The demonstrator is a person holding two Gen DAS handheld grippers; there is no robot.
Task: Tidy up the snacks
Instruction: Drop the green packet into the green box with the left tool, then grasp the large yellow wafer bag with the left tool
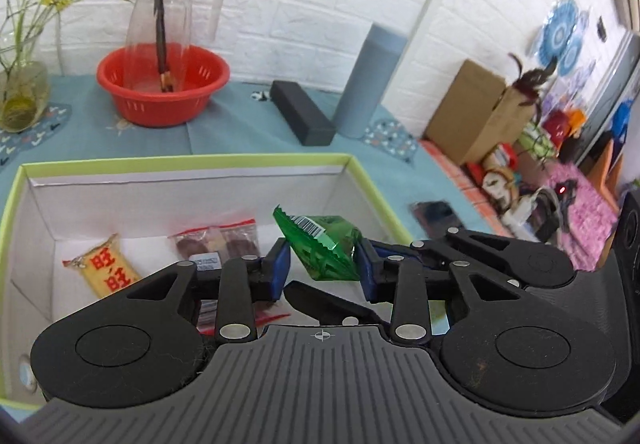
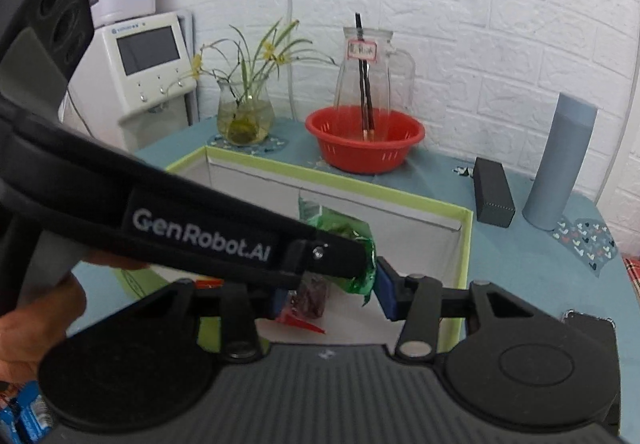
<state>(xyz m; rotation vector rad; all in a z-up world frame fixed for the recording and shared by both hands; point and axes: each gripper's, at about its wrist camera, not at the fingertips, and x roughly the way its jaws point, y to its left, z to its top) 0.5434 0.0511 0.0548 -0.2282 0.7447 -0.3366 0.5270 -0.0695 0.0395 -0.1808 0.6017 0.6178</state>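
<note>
Left tongs [image 1: 322,270] pinching crinkly green foil snack packet [image 1: 324,244]; right tongs [image 2: 334,290] narrow, gripping dark red snack pack [image 2: 308,294]. Both hanging over white cardboard box with lime-green rim [image 1: 180,160] on table. Step: carrying snacks into box. Next move, probably: lowering inside, then loosening tongs.

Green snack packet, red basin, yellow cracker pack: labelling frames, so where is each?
Green snack packet [image 1: 324,244], left wrist view, middle of the wrapper.
Red basin [image 2: 362,154], right wrist view, front wall.
Yellow cracker pack [image 1: 106,270], left wrist view, printed face.
</note>
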